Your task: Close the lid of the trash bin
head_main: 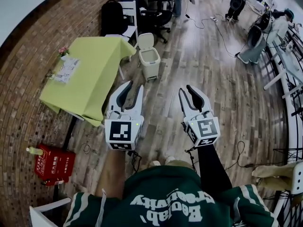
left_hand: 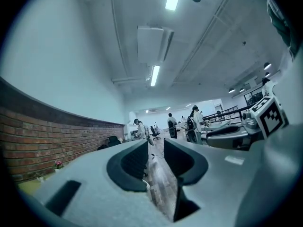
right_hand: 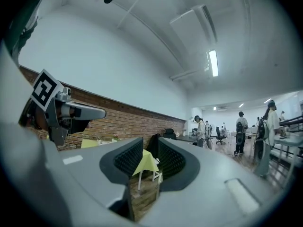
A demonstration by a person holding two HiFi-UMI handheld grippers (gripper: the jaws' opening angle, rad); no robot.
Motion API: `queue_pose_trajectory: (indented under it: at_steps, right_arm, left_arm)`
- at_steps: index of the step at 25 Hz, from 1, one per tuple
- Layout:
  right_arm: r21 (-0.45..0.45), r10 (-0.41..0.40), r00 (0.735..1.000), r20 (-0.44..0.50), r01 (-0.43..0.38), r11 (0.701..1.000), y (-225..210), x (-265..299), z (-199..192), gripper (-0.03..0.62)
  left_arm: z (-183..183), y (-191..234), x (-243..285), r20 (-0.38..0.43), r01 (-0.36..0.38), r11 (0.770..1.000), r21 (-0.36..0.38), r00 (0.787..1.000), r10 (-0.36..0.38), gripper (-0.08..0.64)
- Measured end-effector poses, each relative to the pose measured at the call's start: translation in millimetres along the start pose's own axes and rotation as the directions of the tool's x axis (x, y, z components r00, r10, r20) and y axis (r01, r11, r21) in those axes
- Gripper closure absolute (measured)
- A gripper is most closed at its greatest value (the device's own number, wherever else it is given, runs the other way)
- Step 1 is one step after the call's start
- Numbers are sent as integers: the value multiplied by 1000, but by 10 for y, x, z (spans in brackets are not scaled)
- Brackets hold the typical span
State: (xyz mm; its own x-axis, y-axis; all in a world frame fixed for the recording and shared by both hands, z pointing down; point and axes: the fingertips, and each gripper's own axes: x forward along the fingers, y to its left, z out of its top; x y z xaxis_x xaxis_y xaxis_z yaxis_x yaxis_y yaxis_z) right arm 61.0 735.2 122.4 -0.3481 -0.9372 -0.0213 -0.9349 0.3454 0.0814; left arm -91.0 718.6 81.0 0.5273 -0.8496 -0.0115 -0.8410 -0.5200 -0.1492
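Gaping tongs (head_main: 134,86) (head_main: 186,90) — two; probably one bin (head_main: 149,56)

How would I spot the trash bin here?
Find the table draped in yellow-green by the brick wall. At its far corner stands the trash bin, a small cream box on the wooden floor. Alone among its neighbours, its lid stands flipped up.

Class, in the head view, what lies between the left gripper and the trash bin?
Only bare wooden floor lies between the left gripper and the trash bin, as the head view shows. The cloth-covered table stands off to the side.
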Motion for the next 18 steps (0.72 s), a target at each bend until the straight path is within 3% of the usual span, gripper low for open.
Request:
queue_pose_trajectory:
  at_steps: [9, 18]
  right_arm:
    - [14, -29, 1000, -4, 29, 999, 25, 15, -102, 482]
    - [16, -25, 1000, -3, 25, 1000, -206, 376, -190, 483]
  left_arm:
    - [-104, 116, -33, 2, -7, 1000, -4, 1000, 7, 459]
    - [-191, 251, 346, -2, -21, 1000, 10, 1000, 21, 466]
